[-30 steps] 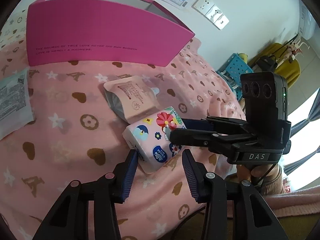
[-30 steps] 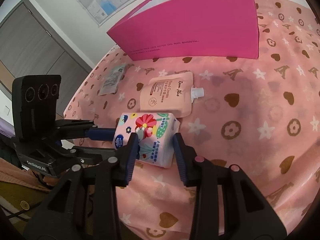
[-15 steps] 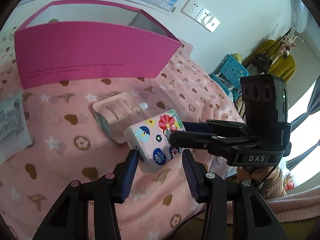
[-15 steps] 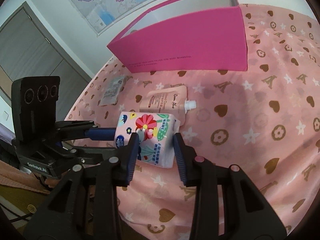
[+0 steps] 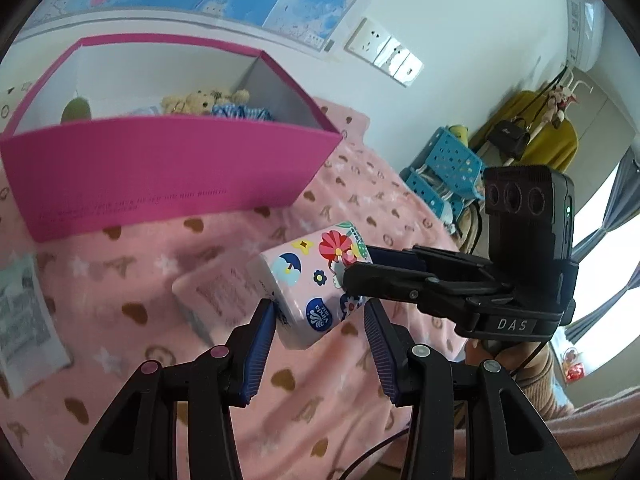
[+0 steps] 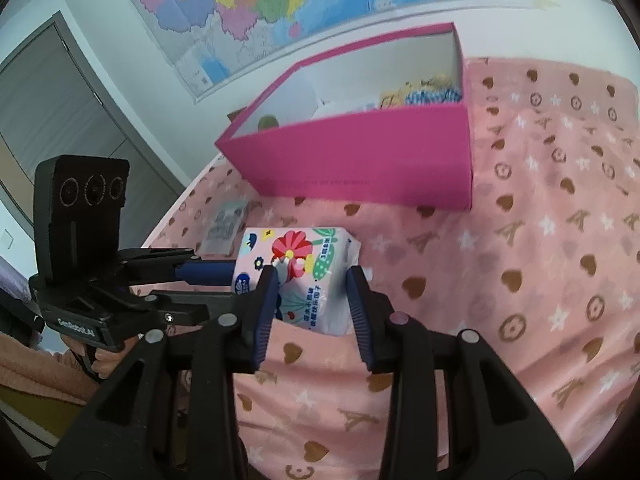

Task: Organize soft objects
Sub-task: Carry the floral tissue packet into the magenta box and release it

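Starting at the left, a flat paper packet (image 5: 24,312) lies on the pink blanket (image 5: 120,380) of the bed. Beyond it stands the open pink box (image 5: 160,172), with a teddy bear (image 5: 200,100) and a green thing already inside. Just right of the packet, a pale pouch (image 5: 216,300) rests on the blanket.

Next comes the tissue pack (image 5: 316,284), which is the thing in hand. As far as we can tell it hangs clear of the blanket, in front of the box and lower than its rim. We hold it from two sides. The fingers of our left gripper (image 5: 320,304) appear clamped on one end, and those of our right gripper (image 6: 312,274) pinch the other, where the wrapper creases between the pads.

We judge this to be the carrying step: the pack is picked up but not yet in the box. The next move calls for raising it over the near wall and setting it down in the bare part of the box, beside the bear. Both grips need to move together so the pack does not twist.

The pack is pink plastic printed with flowers and an umbrella. It looks plump and yielding.
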A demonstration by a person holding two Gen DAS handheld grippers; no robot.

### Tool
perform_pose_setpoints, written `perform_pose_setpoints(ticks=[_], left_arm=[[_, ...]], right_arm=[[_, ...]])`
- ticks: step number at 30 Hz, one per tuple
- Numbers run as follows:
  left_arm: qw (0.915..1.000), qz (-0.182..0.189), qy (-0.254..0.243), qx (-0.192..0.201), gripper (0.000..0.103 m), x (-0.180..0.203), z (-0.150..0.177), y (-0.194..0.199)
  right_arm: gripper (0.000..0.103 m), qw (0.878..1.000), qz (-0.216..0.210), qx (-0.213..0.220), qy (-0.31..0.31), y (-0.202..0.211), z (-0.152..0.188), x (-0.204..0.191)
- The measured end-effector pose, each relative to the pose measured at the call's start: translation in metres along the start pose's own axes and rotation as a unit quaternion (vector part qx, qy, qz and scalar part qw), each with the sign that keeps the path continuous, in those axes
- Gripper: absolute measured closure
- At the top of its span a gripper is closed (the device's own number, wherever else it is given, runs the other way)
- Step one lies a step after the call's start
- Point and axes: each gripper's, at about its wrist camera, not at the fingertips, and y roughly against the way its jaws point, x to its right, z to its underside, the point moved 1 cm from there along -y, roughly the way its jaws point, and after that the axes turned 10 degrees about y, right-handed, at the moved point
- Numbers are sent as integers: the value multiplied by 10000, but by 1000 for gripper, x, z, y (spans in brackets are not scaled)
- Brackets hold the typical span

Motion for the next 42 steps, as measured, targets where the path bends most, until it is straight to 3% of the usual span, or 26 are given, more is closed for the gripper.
perform_pose_setpoints(ticks=[24, 35, 42], left_arm=[[9985, -221, -327, 387, 57, 19, -38, 6], [9964, -321, -479, 623, 57, 26, -81, 6], [9973, -353, -367, 537, 57, 20, -109, -10]], right_arm=[[64, 9988, 190, 324, 300, 12, -42, 5], [64, 9972, 242, 601, 384, 19, -84, 19], [64, 9969, 347, 618, 330, 12, -105, 35]])
